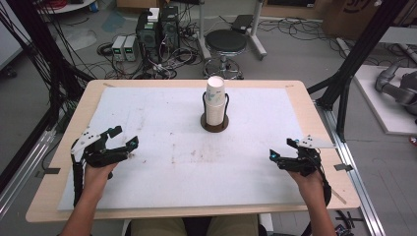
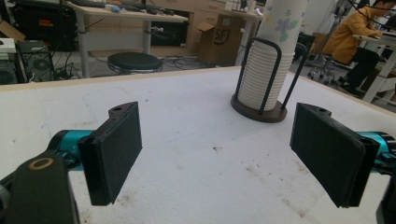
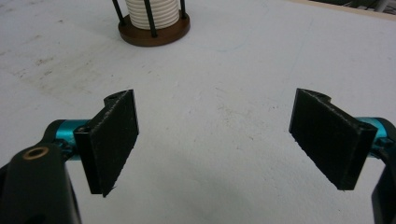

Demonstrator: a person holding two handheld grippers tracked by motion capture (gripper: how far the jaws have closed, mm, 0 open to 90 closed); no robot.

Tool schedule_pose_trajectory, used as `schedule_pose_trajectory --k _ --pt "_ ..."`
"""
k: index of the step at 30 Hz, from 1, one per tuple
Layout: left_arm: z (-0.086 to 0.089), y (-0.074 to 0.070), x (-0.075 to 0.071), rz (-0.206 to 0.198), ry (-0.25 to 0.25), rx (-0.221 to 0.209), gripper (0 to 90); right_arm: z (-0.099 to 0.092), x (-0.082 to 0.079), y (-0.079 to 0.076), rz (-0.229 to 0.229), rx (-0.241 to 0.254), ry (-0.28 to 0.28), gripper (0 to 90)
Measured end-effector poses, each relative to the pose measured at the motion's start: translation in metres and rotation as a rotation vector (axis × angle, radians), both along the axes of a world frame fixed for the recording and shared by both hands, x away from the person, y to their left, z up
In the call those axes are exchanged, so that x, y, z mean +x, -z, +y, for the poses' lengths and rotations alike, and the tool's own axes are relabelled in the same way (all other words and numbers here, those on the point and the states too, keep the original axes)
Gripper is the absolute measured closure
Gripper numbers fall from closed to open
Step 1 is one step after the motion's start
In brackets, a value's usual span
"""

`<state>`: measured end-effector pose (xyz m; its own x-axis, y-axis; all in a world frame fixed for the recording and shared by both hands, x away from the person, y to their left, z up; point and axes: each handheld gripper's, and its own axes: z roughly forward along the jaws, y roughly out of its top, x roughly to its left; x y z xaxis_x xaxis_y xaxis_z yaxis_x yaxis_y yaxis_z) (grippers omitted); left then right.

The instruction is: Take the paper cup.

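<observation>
A tall stack of white paper cups [image 1: 215,101] is kept upright in a black wire holder on a round dark wooden base [image 1: 215,124], which stands on the white foam mat [image 1: 162,128] toward the far middle of the light wooden table [image 1: 59,162]. The rods of the holder are presumably there to stop the stack from toppling when the top cup is pulled off.

The left gripper [image 1: 124,137] is held low over the near left of the mat and the right gripper [image 1: 283,149] over the near right, both well apart from the cups. The jaws of each are spread wide with nothing between them, as is seen in both gripper views; a ready stance before a reach toward the stack is suggested.

In the left gripper view, a pale flower print [image 2: 283,25] is seen on the uppermost cup, and letters that may read "SF" are marked on a brown cardboard box [image 2: 218,39] behind the table, though the print is too blurred to be certain.
</observation>
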<state>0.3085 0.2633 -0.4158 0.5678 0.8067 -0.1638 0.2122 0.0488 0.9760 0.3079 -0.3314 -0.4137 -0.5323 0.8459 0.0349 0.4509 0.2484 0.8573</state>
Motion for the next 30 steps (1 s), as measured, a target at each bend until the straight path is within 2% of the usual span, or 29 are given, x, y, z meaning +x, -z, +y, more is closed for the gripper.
schedule_pose_trajectory --k 7,13,17,19,23,25,27,28,30 --pt "0.000 0.001 0.002 0.003 -0.005 -0.007 16.6 -0.002 0.001 0.000 0.007 0.013 0.006 15.8" --pt "0.000 0.000 0.003 -0.001 0.001 0.003 16.6 0.001 0.002 -0.001 0.010 0.007 -0.020 15.7" --pt "-0.001 -0.002 0.000 -0.003 0.012 -0.009 16.6 0.006 0.003 -0.004 0.023 0.020 -0.029 15.8" --pt "-0.003 -0.001 -0.001 -0.001 0.025 0.009 16.6 0.014 0.007 -0.010 0.023 0.035 -0.048 15.7" --pt "-0.004 -0.001 -0.002 -0.001 0.031 0.006 16.6 0.021 0.012 -0.018 0.012 0.039 -0.067 15.7" --pt "-0.004 -0.001 -0.001 0.000 0.032 0.002 16.6 0.030 0.022 -0.030 -0.003 0.042 -0.088 15.7" --pt "-0.003 0.000 -0.001 0.001 0.033 0.002 16.6 0.032 0.025 -0.033 -0.004 0.044 -0.093 15.7" --pt "-0.004 0.000 -0.001 0.002 0.035 -0.001 16.6 0.039 0.033 -0.045 -0.011 0.038 -0.106 15.8" --pt "-0.004 0.000 0.000 0.002 0.038 -0.003 16.6 0.044 0.039 -0.054 -0.026 0.029 -0.118 15.8"
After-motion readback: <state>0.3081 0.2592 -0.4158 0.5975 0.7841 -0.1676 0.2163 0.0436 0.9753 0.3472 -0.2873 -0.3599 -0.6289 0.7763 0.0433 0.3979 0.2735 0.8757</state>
